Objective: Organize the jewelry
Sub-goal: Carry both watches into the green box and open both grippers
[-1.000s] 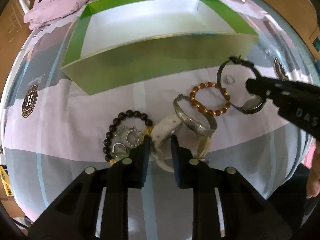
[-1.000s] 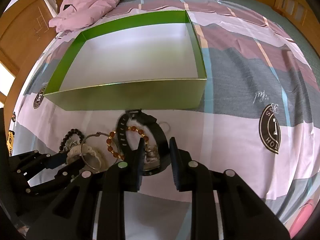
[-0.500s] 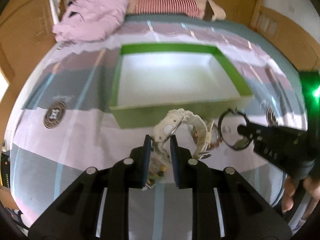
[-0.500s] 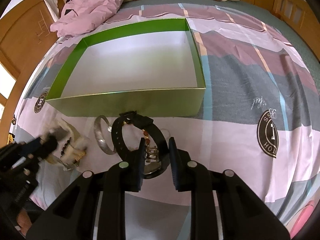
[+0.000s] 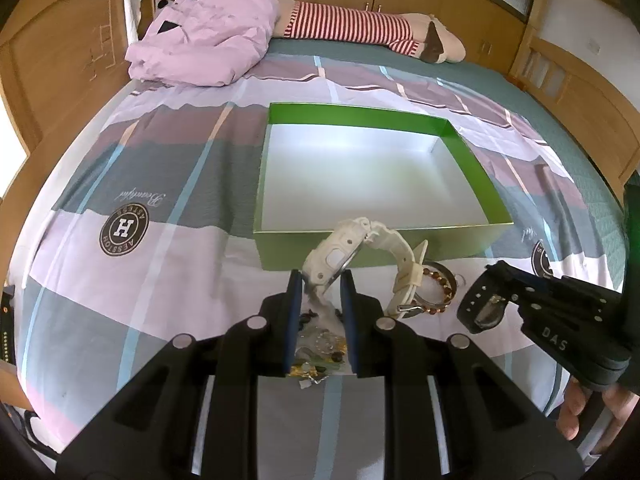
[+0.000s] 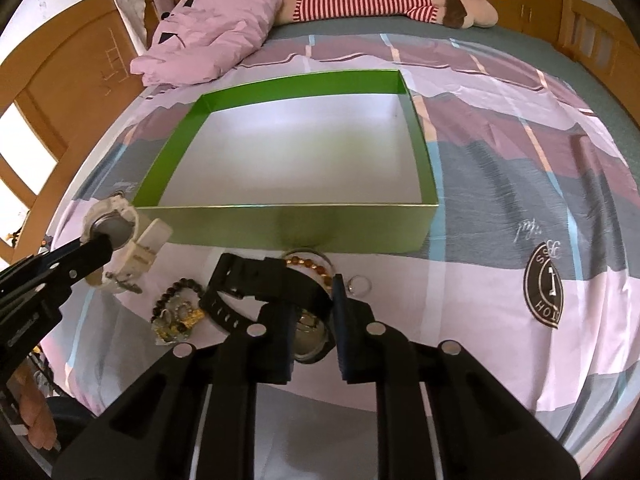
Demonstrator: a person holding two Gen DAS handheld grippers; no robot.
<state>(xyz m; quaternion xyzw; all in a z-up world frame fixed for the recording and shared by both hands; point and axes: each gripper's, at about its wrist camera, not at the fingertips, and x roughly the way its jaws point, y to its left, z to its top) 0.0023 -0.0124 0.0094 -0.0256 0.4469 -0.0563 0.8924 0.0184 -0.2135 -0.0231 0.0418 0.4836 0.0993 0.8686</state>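
My left gripper (image 5: pixel 320 280) is shut on a white watch (image 5: pixel 340 254) and holds it lifted just in front of the green box (image 5: pixel 280 248). It also shows in the right wrist view (image 6: pixel 120 236). My right gripper (image 6: pixel 312 300) is shut on a black watch (image 6: pixel 260 284), also lifted off the bed. An amber bead bracelet (image 6: pixel 310 262), a silver bangle (image 5: pixel 448 276), a small ring (image 6: pixel 359 283) and a dark bead bracelet (image 6: pixel 176 300) with small pieces lie on the bedspread. The box is empty inside.
The bed has a pink and grey patterned cover (image 5: pixel 160 280). A pink quilt (image 5: pixel 208 36) and a striped plush toy (image 5: pixel 360 32) lie at the far end. Wooden furniture (image 5: pixel 60 60) surrounds the bed.
Both grippers have lifted their watches off the bedspread and risen. The left gripper carried the white watch up toward the box's near wall. The view has pulled back.
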